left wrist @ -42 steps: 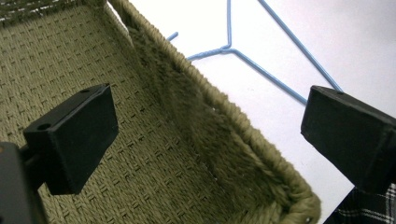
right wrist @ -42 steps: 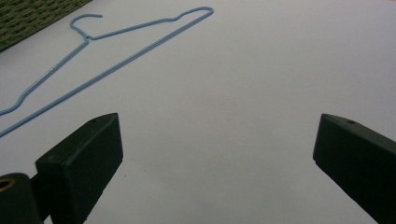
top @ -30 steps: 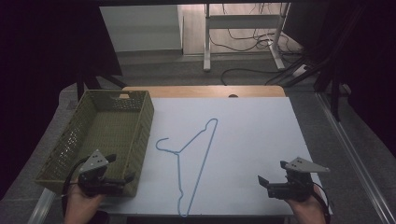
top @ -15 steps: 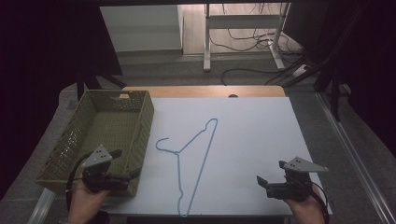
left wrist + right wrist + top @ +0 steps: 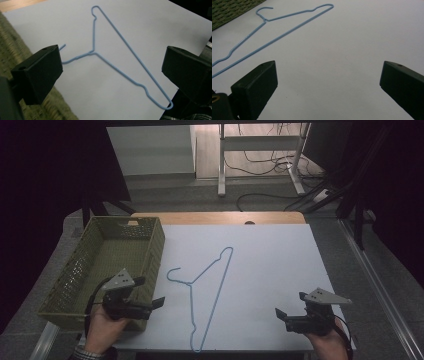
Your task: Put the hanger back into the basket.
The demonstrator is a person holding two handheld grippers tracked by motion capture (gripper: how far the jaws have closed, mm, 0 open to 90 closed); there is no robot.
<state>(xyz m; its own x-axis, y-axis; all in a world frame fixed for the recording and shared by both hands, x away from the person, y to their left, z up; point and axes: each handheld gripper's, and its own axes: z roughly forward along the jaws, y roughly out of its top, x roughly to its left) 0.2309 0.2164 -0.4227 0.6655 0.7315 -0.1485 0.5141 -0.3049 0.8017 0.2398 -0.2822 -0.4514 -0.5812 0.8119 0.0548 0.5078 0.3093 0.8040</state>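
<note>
Left gripper [image 5: 150,302] moved toward hanger [image 5: 210,285].

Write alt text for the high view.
A light blue wire hanger lies flat on a white table, beside an olive green basket at the left edge. Two hand-held grippers sit at the near edge, jaws open: the left gripper by the basket, the right gripper near the right corner.

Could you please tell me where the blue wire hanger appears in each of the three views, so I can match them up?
High view: the blue wire hanger lies flat at centre, right of the green basket.
Left gripper view: it fills the middle between the open jaws.
Right gripper view: it runs along the upper left.
Shared landmark: the white table sheet under it.
</note>
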